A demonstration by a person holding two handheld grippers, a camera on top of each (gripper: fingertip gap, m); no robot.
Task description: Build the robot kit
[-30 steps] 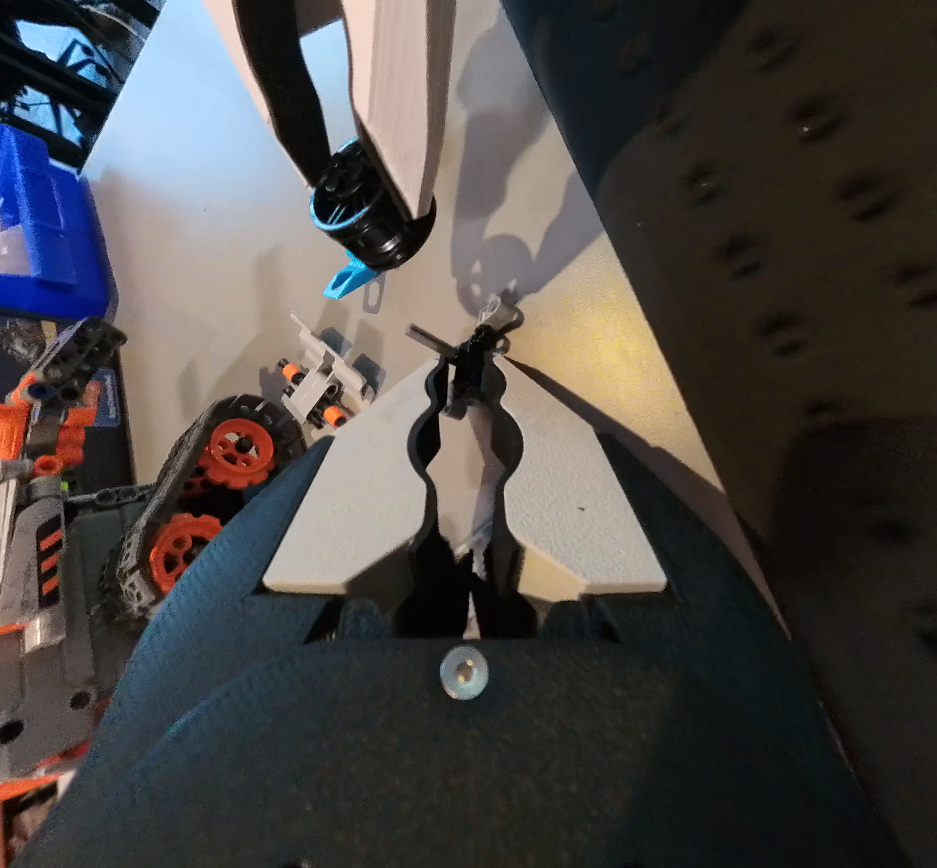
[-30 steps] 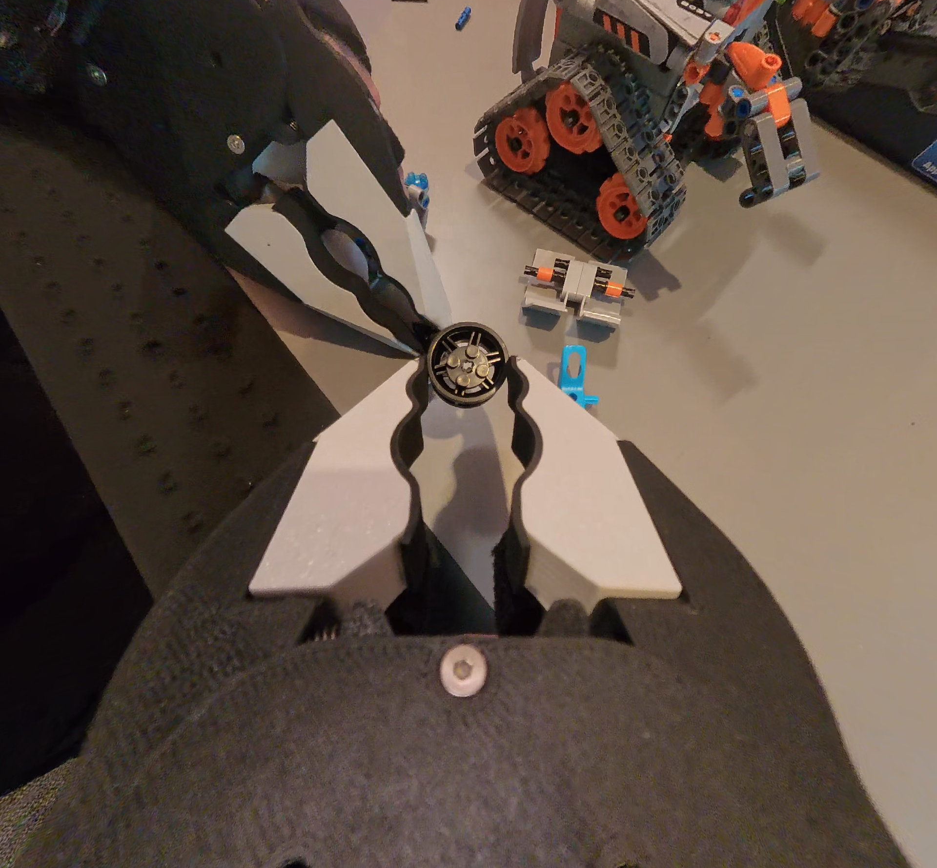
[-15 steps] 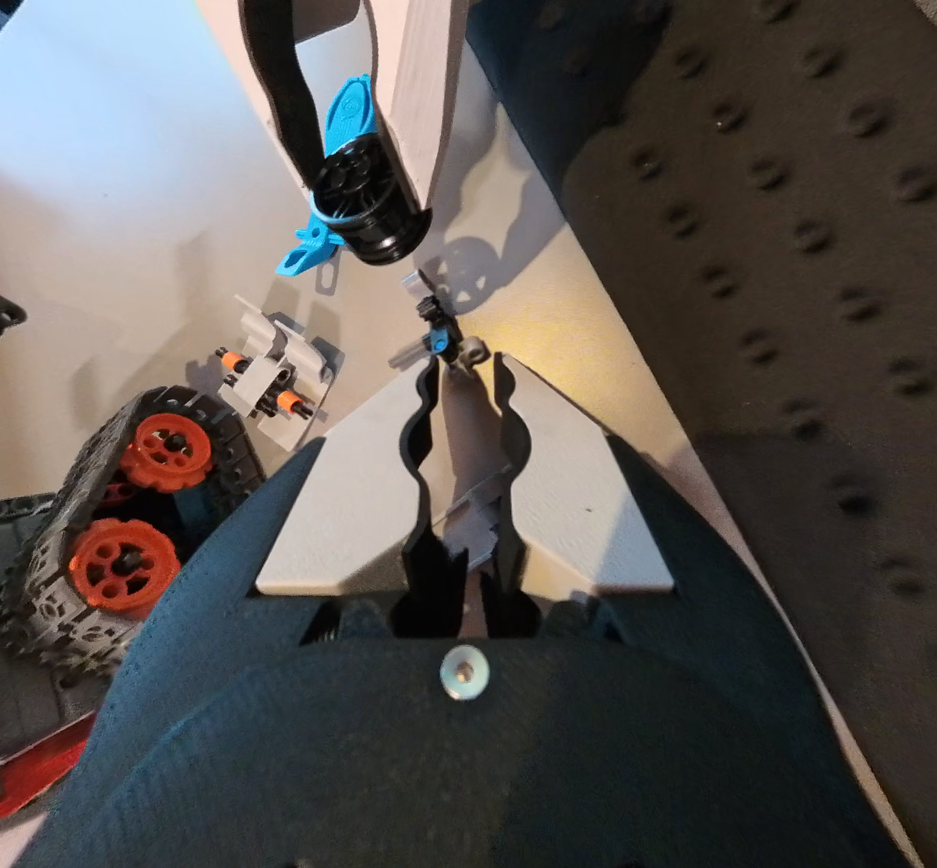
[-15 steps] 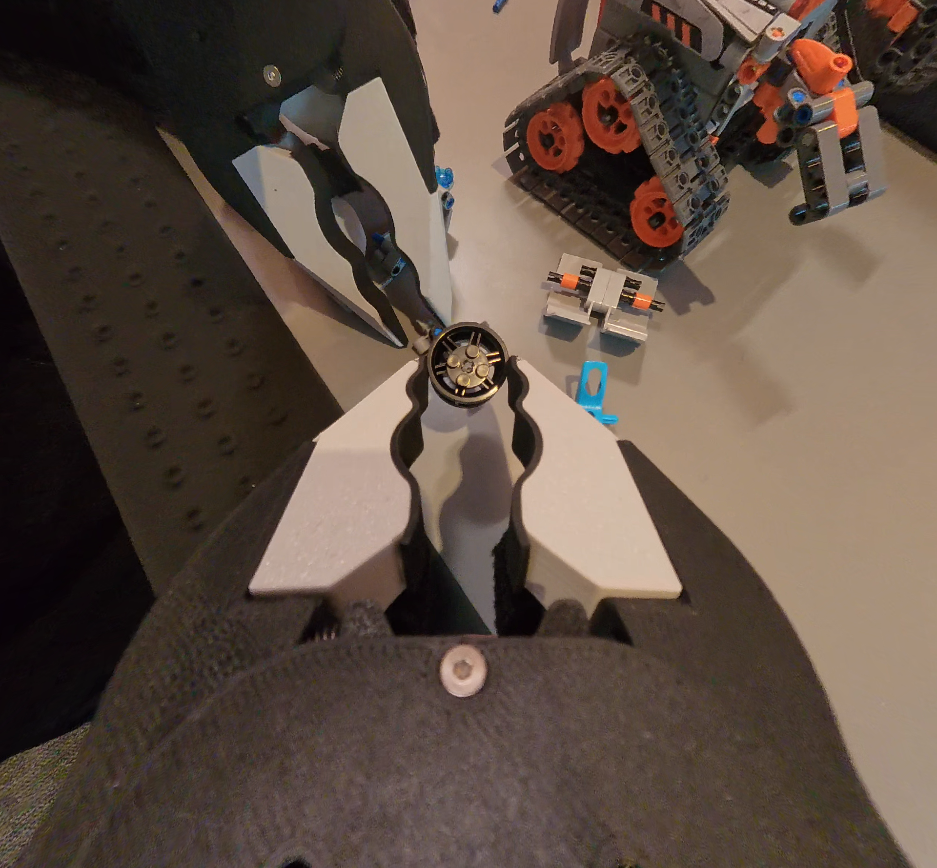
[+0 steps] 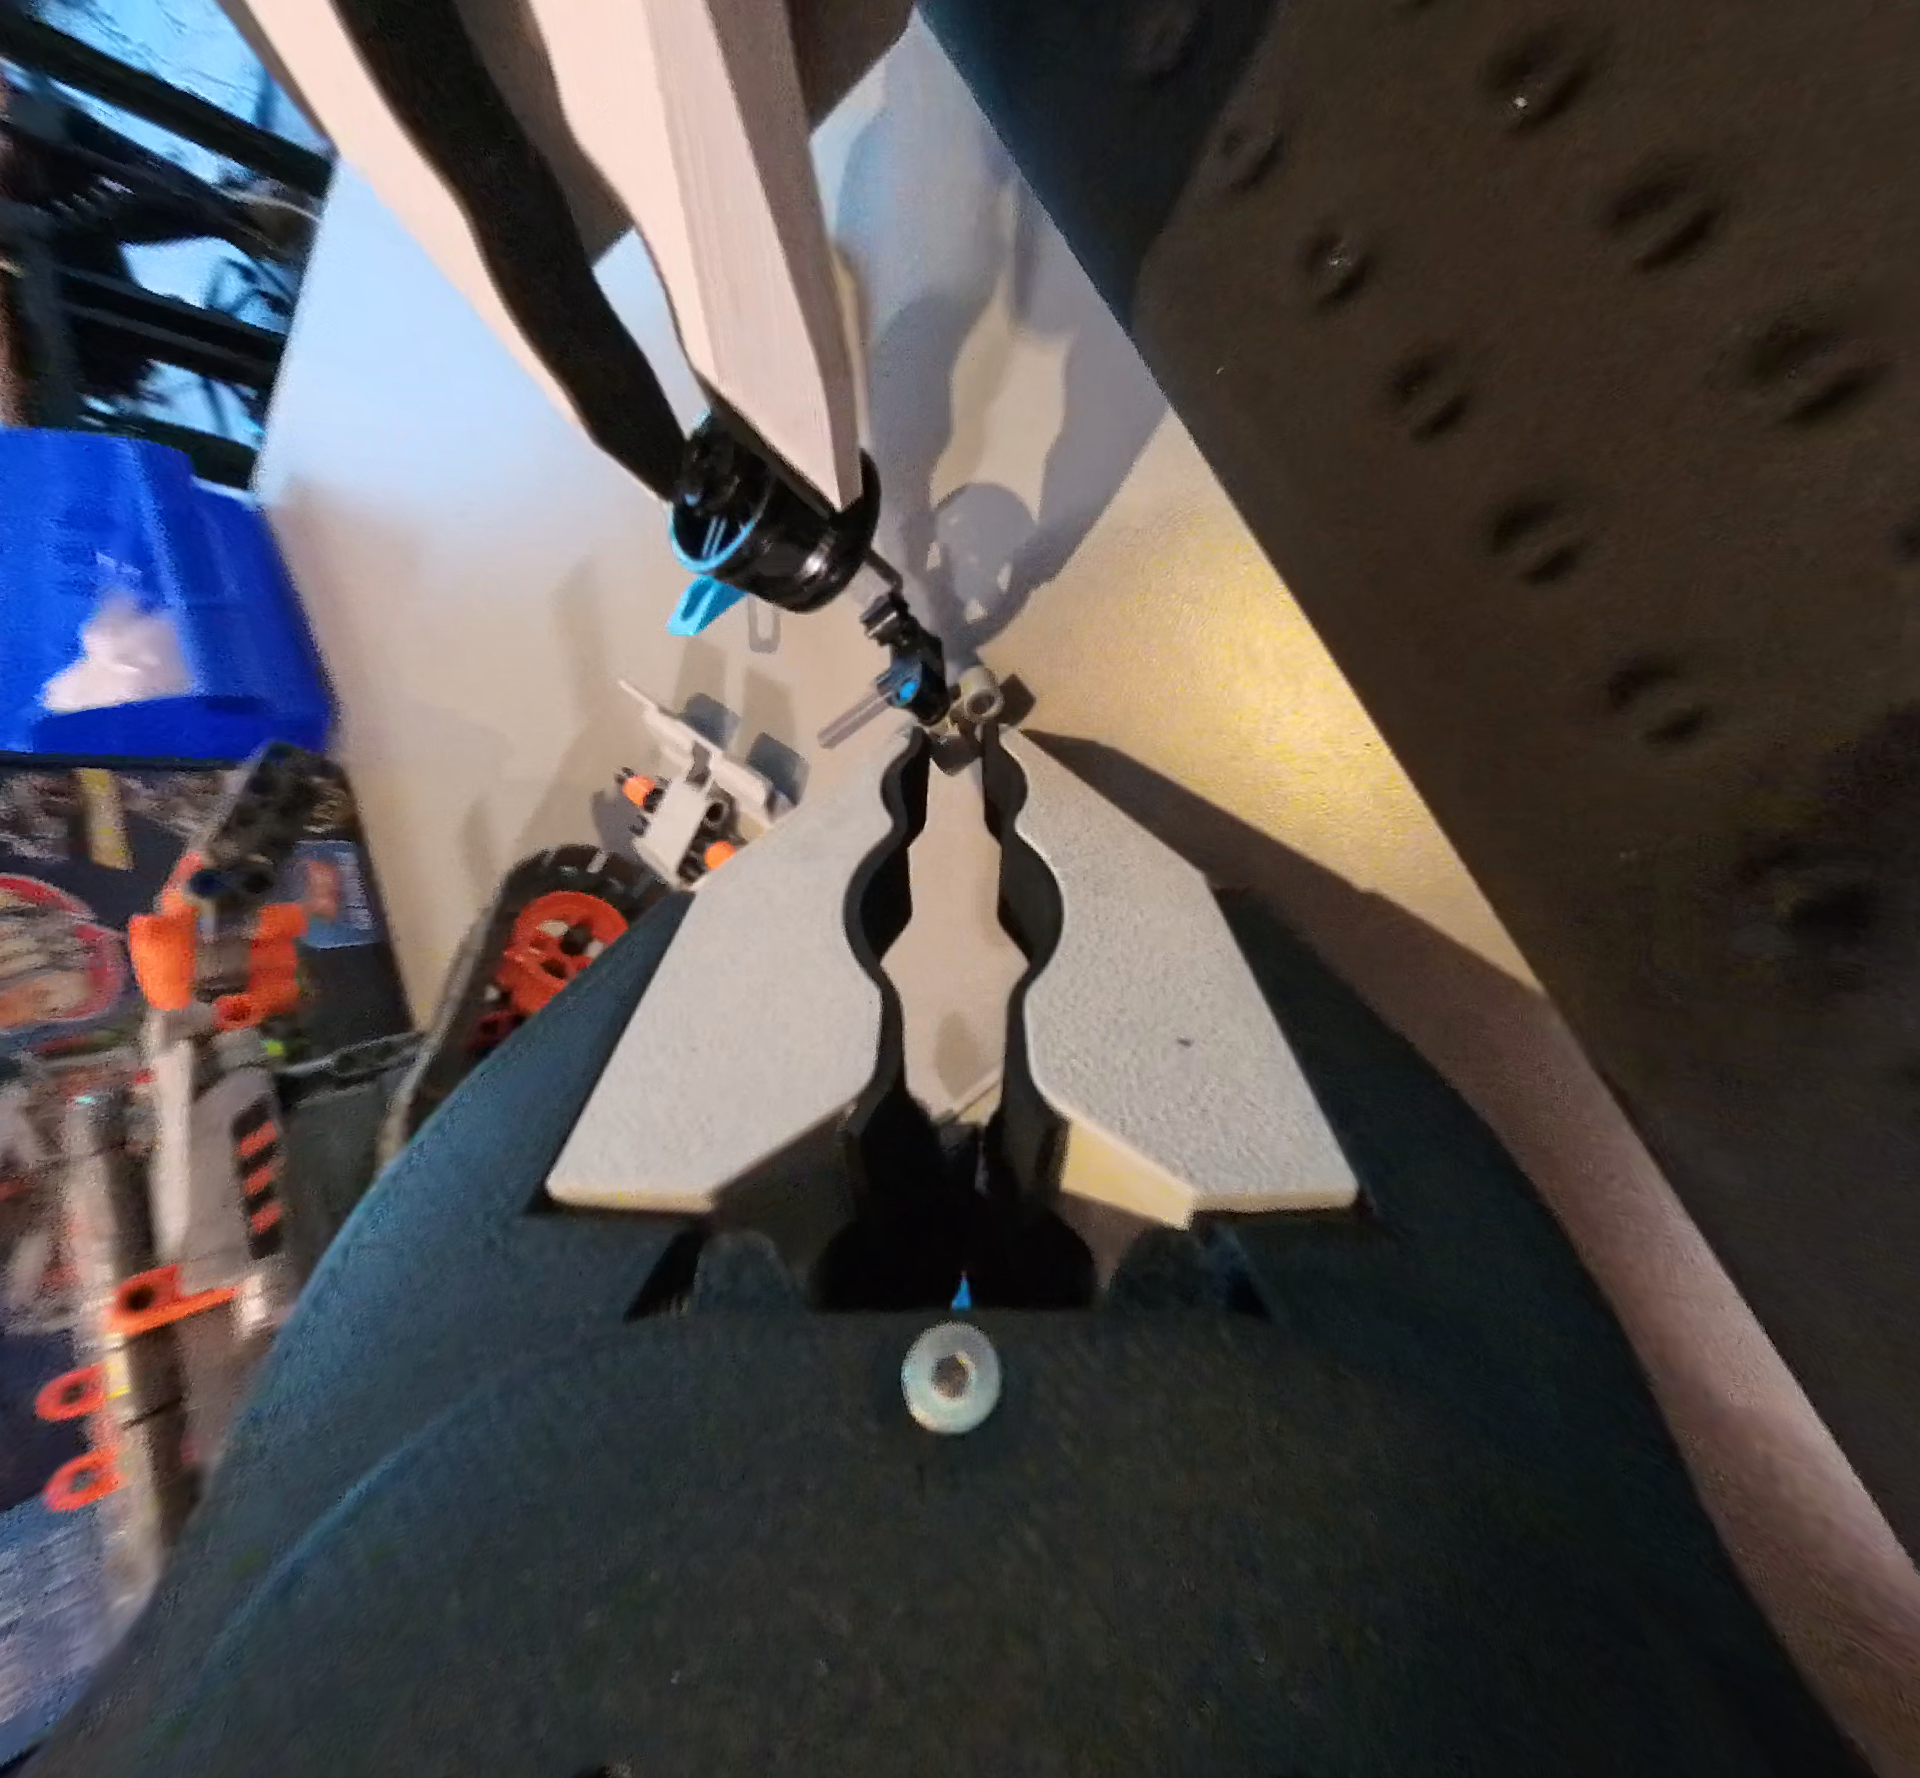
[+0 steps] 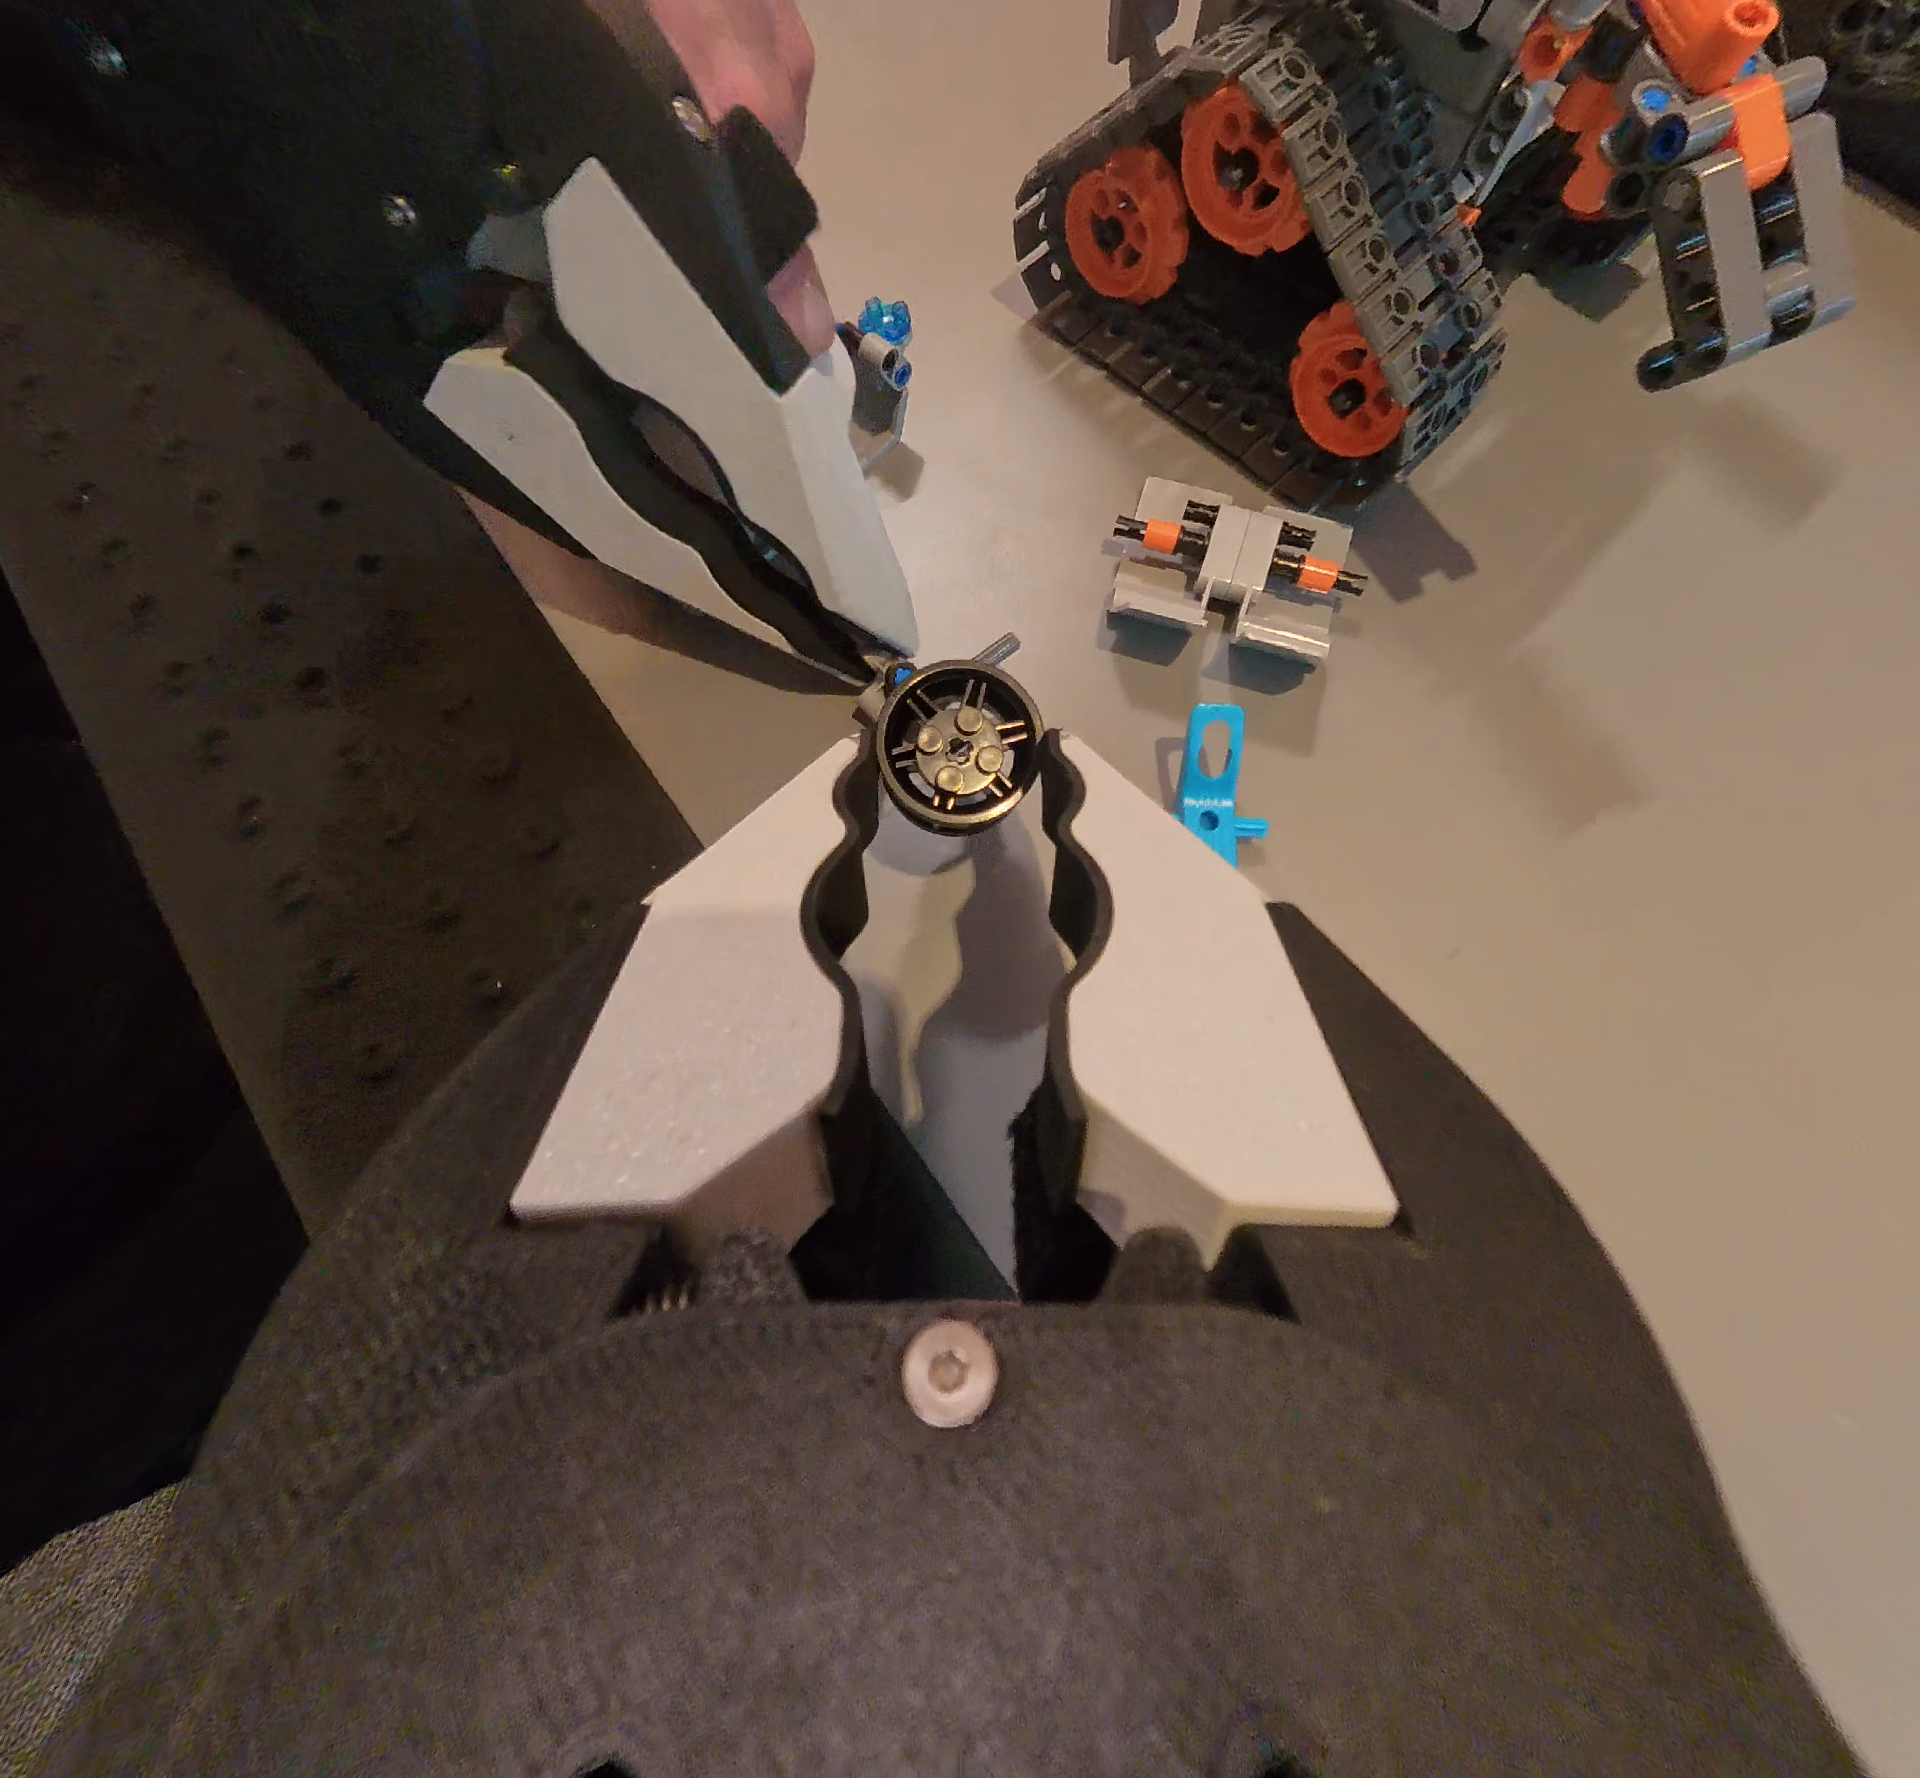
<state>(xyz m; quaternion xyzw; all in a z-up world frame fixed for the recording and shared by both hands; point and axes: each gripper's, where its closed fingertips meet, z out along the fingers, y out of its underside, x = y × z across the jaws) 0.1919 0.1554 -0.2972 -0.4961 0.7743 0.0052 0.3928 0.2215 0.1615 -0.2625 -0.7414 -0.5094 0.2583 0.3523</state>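
My right gripper [image 6: 951,754] is shut on a small black wheel [image 6: 958,749] with a grey hub, held above the grey table [image 6: 1558,897]. My left gripper [image 5: 951,741] is shut on a small black, blue and grey axle piece [image 5: 914,679] at its tips. In the left wrist view the axle's far end reaches the back of the wheel [image 5: 774,539], which the right gripper's fingers [image 5: 748,294] hold. In the right wrist view the left gripper [image 6: 878,660] comes in from the upper left, its tips right behind the wheel.
A tracked brick vehicle with orange wheels [image 6: 1278,274], a grey block with orange pins [image 6: 1226,575] and a blue part [image 6: 1210,778] lie on the table to the right. A dark perforated mat [image 6: 260,689] borders the left. A blue bin [image 5: 135,585] stands at the back. Some 5 cm of space lies between my two pairs of fingers.
The left gripper and the wheel have come together: half a second ago the axle piece was apart from the wheel, now its end meets the wheel's back. Both grips are unchanged.
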